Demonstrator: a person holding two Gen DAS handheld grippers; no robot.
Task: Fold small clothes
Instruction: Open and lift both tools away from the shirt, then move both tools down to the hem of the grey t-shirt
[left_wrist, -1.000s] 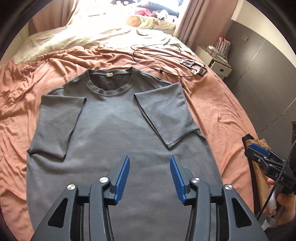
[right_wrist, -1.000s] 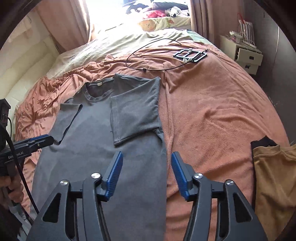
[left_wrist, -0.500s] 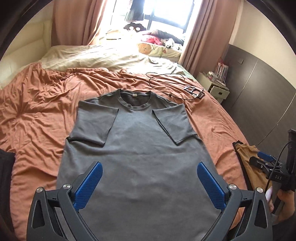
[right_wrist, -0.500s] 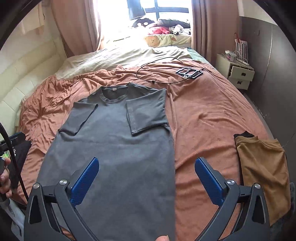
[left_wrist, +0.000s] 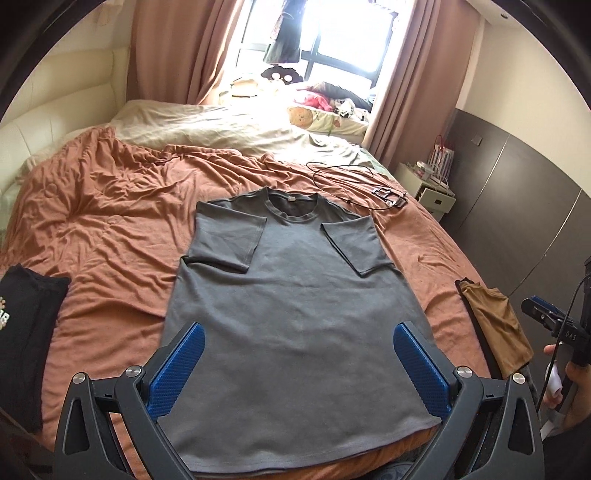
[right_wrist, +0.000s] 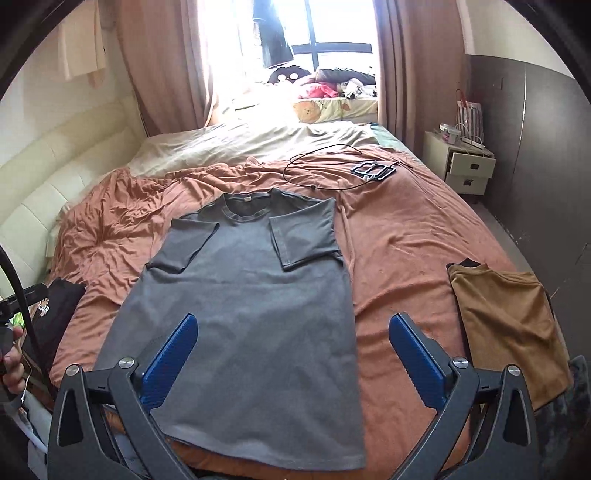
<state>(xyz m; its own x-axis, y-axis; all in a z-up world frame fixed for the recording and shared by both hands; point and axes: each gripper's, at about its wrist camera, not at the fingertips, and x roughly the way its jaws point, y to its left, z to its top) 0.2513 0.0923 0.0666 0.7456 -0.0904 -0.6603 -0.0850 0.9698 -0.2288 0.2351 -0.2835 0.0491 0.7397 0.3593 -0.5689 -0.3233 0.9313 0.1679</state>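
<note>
Left gripper (left_wrist: 298, 363): jaws spread wide, blue pads (left_wrist: 176, 369) angled outward, nothing between them, pointing forward and down. Right gripper (right_wrist: 294, 356): same, wide open, pads (right_wrist: 417, 360) clear of everything, tilted downward. The right gripper also shows at the right edge of the left view, held in a hand (left_wrist: 570, 384) wrapped round its grip. In the right view, the other hand (right_wrist: 11, 363) sits at the left edge, fingers curled round the left gripper's handle. Both are held off the surface.
</note>
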